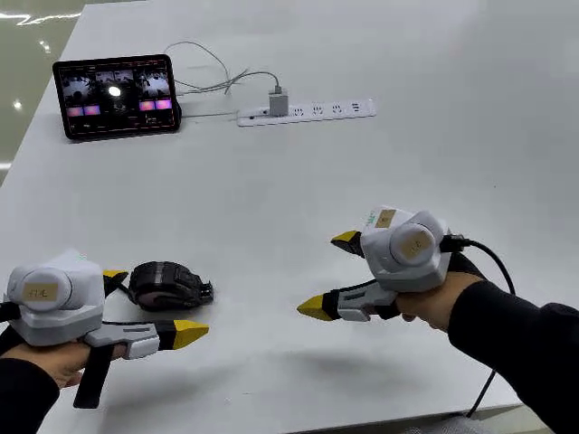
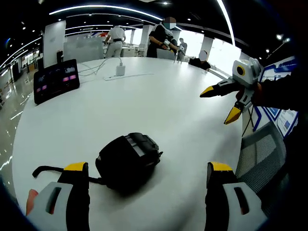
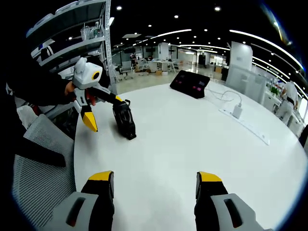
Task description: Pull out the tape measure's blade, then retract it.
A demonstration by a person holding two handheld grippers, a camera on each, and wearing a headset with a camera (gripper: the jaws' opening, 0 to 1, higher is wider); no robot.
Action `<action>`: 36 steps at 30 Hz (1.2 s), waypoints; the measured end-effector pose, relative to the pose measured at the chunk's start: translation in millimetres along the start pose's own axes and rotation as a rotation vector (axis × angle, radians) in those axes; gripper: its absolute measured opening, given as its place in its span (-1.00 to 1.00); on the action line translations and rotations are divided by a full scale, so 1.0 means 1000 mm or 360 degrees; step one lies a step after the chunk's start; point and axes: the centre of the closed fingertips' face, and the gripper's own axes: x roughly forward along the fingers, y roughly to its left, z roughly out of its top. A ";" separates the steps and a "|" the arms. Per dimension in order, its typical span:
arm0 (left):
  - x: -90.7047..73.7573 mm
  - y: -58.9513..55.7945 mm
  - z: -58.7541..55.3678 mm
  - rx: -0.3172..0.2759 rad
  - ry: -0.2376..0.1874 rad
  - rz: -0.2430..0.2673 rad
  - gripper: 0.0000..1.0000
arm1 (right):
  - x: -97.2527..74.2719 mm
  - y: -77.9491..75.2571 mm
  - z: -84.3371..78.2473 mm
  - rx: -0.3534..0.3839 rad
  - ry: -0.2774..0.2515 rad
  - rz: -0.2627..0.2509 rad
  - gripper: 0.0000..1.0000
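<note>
Tape measure (image 1: 167, 285), black, lies on the white table (image 1: 362, 181) between the left gripper's (image 2: 148, 168) jaws, which stand wide apart and unclamped. The right gripper (image 3: 155, 176) hangs equally wide over bare tabletop. A tablet (image 1: 116, 95) and power strip (image 1: 308, 111) sit farther off. Around the table is a bright, ceiling-lit hall with shelving.

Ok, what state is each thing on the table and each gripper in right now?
tape measure: blade in, not gripped.
left gripper: open, jaws either side of the tape measure.
right gripper: open, holding nothing.
tablet: screen on.
power strip: one charger plugged in.
</note>
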 end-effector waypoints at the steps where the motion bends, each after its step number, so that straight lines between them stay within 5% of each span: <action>1: -0.002 0.001 -0.001 0.0011 0.0003 0.0000 0.99 | -0.004 -0.002 -0.003 0.0019 0.0000 -0.0005 0.35; 13: -0.010 -0.002 -0.003 0.0055 0.0004 -0.0052 0.99 | -0.039 -0.009 -0.028 0.0122 -0.0016 -0.0037 0.62; 19: -0.012 0.007 -0.010 0.0057 0.0041 -0.0027 0.99 | -0.056 -0.016 -0.044 0.0175 -0.0042 -0.0070 0.76; 27: -0.021 0.007 -0.005 0.0082 0.0015 -0.0033 0.99 | -0.082 -0.029 -0.066 0.0184 0.0000 -0.0150 0.97; 36: -0.029 0.005 -0.002 0.0104 -0.0005 -0.0027 0.99 | -0.104 -0.039 -0.090 0.0200 0.0048 -0.0225 0.98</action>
